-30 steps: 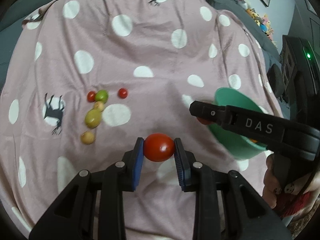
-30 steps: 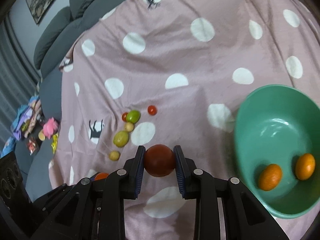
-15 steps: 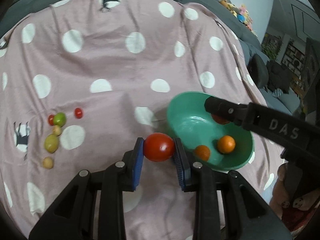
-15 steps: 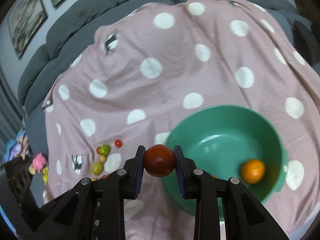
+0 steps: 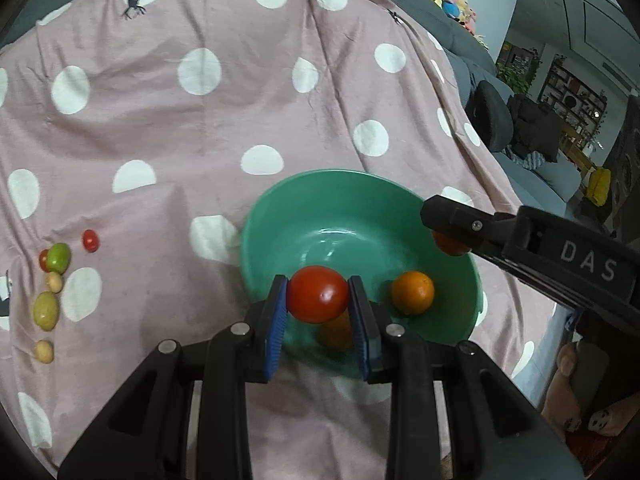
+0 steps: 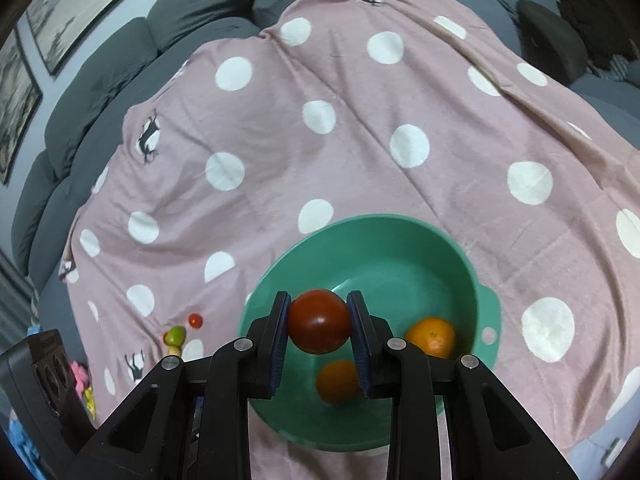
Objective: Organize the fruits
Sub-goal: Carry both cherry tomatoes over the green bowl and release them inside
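My left gripper (image 5: 319,296) is shut on a red tomato (image 5: 318,294) and holds it above the near rim of the green bowl (image 5: 280,216). My right gripper (image 6: 319,322) is shut on a darker red tomato (image 6: 319,321) above the same bowl (image 6: 372,228). Two oranges lie in the bowl (image 5: 413,293) (image 6: 431,337). The right gripper's arm (image 5: 532,248) crosses the bowl's right side in the left wrist view. Several small loose fruits lie on the pink dotted blanket at the left: a green one (image 5: 59,257), a small red one (image 5: 91,240) and yellowish ones (image 5: 46,311).
The blanket (image 5: 200,128) covers a grey sofa (image 6: 120,52). Toys lie on the floor at the left (image 6: 80,376). A dark box with round holes (image 6: 40,364) stands at the lower left of the right wrist view.
Both grippers have carried their tomatoes rightwards from the loose fruits to above the bowl. The bowl now sits right under both grippers.
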